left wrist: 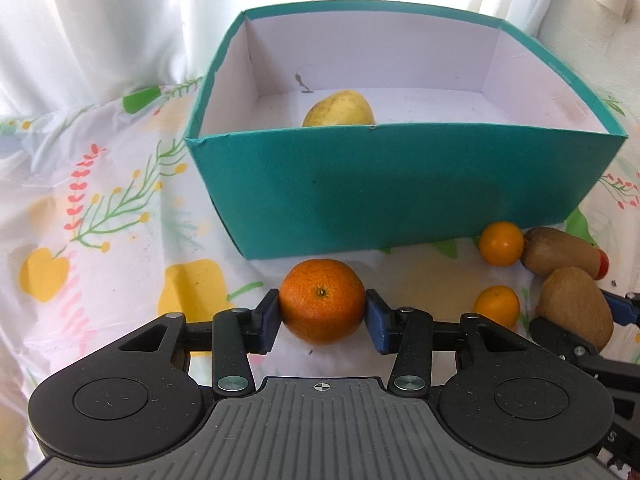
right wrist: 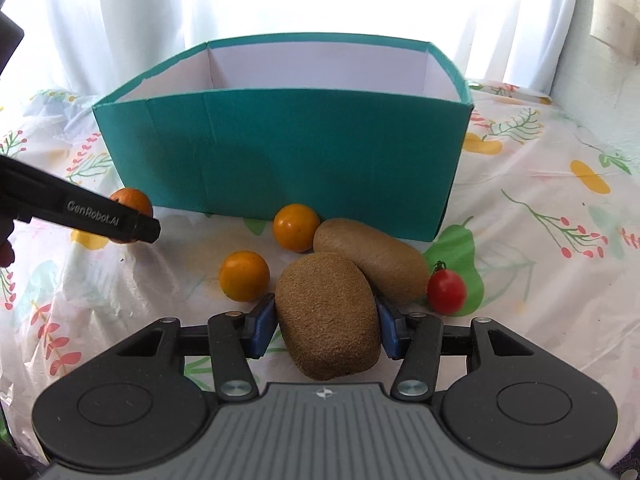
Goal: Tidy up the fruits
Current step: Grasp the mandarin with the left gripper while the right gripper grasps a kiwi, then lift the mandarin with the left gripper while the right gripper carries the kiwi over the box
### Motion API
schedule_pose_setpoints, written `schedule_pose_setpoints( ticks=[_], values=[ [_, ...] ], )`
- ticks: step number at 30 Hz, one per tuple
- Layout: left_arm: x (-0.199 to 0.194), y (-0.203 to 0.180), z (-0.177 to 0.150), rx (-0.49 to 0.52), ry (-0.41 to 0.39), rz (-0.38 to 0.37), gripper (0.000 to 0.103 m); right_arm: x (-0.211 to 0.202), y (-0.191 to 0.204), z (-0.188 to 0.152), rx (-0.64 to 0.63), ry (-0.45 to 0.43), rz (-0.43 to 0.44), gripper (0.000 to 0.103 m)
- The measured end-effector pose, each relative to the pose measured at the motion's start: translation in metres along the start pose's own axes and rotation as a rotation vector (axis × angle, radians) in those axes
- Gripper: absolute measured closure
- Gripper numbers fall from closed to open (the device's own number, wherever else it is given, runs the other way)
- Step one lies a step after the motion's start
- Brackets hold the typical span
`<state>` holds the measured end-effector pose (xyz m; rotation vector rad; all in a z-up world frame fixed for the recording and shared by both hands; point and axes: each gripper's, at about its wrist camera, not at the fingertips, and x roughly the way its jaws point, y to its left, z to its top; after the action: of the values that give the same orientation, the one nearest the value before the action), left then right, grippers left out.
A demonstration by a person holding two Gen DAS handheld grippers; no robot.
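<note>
My left gripper [left wrist: 322, 316] is shut on a large orange tangerine [left wrist: 322, 300], low over the cloth in front of the teal box [left wrist: 400, 184]. A yellow pear [left wrist: 339, 111] lies inside the box. My right gripper [right wrist: 326, 320] is shut on a brown kiwi [right wrist: 326, 316] that rests on the cloth; this kiwi also shows in the left wrist view [left wrist: 574, 310]. A second kiwi [right wrist: 370, 258], two small oranges [right wrist: 244, 276] [right wrist: 296, 227] and a cherry tomato [right wrist: 447, 291] lie just beyond it. The left gripper's arm [right wrist: 80, 212] hides part of the tangerine [right wrist: 134, 202] in the right wrist view.
A floral plastic tablecloth [left wrist: 100, 208] covers the table. White curtains [right wrist: 160, 8] hang behind the box. The box's tall near wall [right wrist: 280, 152] stands between both grippers and its inside.
</note>
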<state>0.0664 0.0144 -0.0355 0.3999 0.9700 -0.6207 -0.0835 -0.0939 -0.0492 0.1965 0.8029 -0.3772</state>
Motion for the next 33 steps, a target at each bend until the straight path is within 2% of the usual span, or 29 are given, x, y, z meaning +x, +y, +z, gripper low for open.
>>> schedule_pose_setpoints(
  ticks=[23,30,33],
  values=[
    [-0.058,-0.014,-0.028,0.01,-0.049,0.044,0.054,-0.056,-0.005,-0.013,0.03,-0.118,-0.021,0.052],
    [-0.076,-0.013,-0.019,-0.005,-0.071,0.073,0.054,-0.069,-0.009,0.004,0.041,-0.177,-0.002,0.052],
    [-0.086,-0.015,-0.006,0.005,-0.083,0.118,0.054,-0.077,-0.008,0.02,0.031,-0.226,-0.005,0.052]
  ],
)
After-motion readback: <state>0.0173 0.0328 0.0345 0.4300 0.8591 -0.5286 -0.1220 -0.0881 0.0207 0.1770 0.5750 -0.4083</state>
